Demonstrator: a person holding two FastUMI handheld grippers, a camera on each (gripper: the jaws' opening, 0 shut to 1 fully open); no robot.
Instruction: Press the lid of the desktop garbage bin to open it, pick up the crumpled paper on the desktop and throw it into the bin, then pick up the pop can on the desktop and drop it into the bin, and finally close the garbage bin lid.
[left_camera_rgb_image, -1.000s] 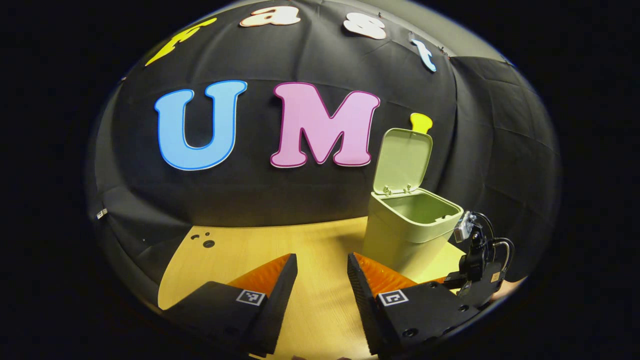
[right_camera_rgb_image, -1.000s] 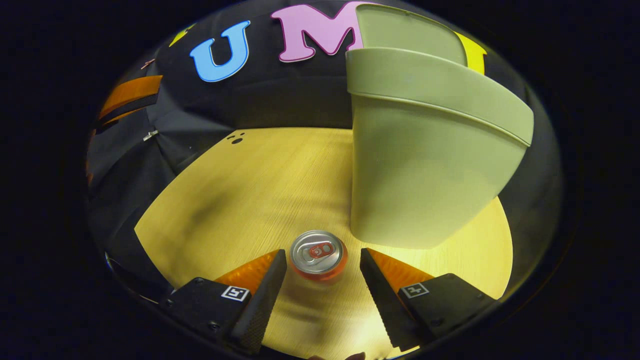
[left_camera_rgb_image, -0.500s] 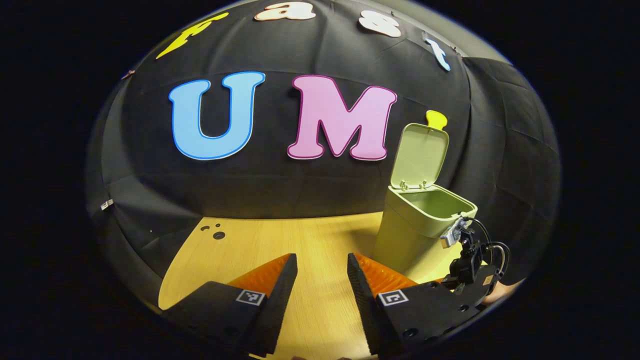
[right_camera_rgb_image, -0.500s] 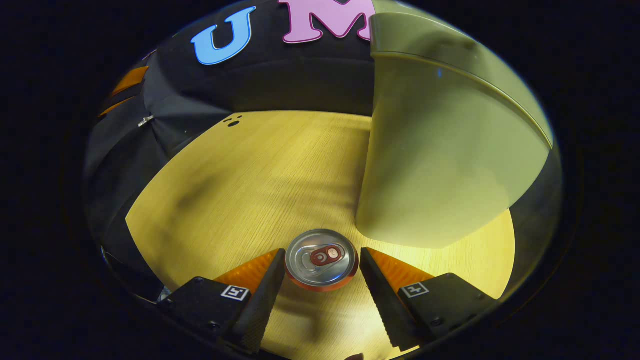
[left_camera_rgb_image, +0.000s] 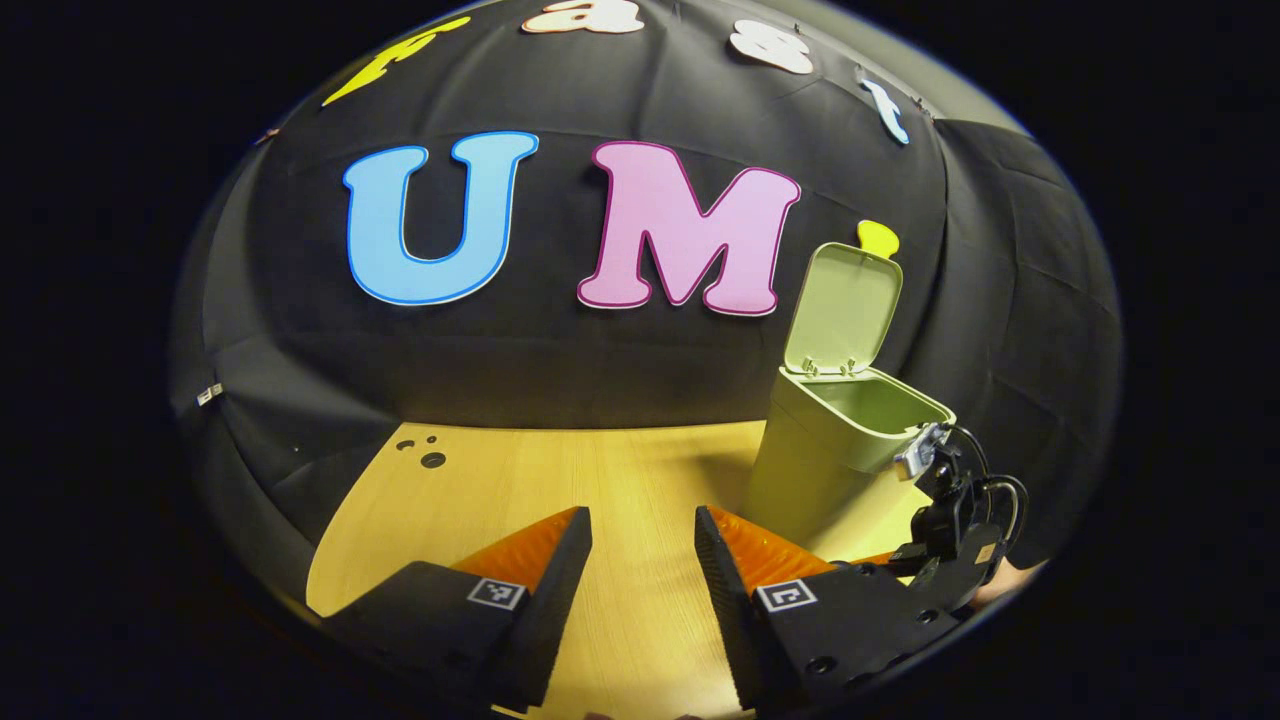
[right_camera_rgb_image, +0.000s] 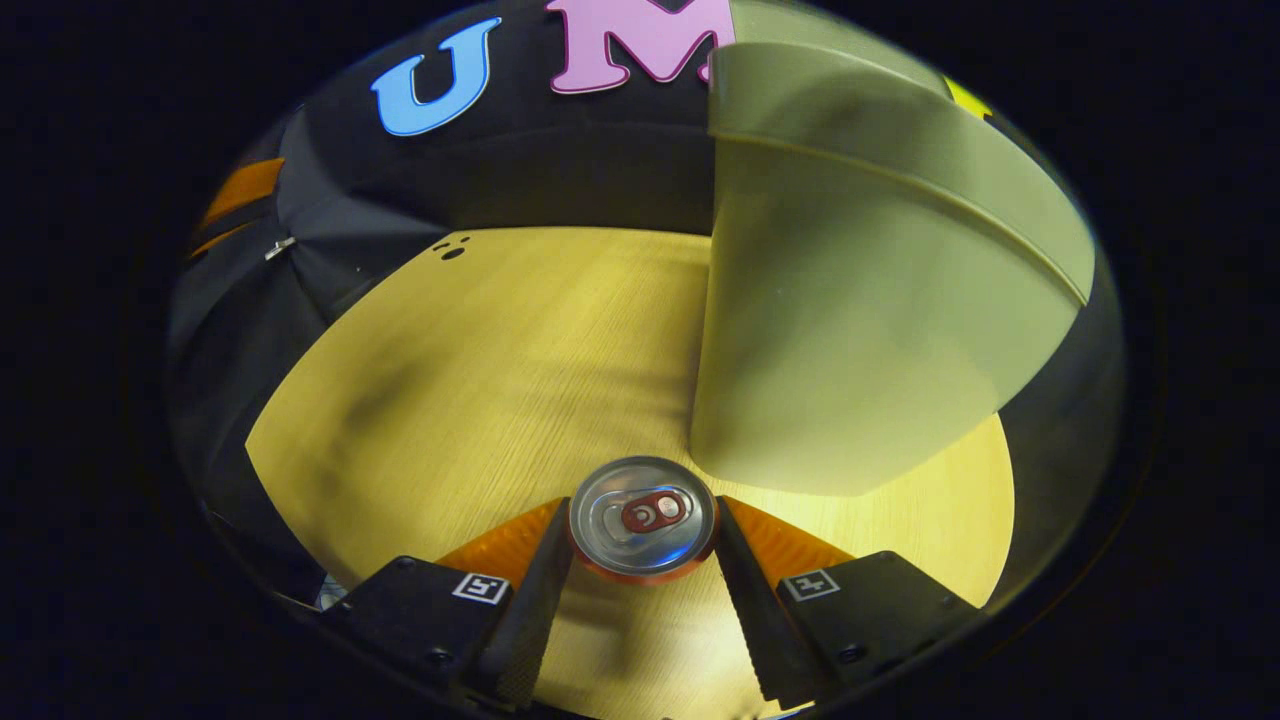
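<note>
The black cloth wall (left_camera_rgb_image: 560, 370) closes off the booth behind a pale wooden surface (right_camera_rgb_image: 480, 380). On it stands the green bin (right_camera_rgb_image: 850, 340), its lid (left_camera_rgb_image: 845, 305) tipped up and open, close on my right claw's far side. I see no crumpled paper on the surface, so I judge the step in hand is taking the pop can (right_camera_rgb_image: 643, 515). The can stands upright between the fingers of my right claw (right_camera_rgb_image: 643, 560), which have it pinched, both touching its sides just under the rim. To do this well I want the squeeze firm but not crushing, then a straight lift high enough to clear the bin's rim. My left claw (left_camera_rgb_image: 643, 570) hovers spread and empty over bare surface, well left of the bin.
</note>
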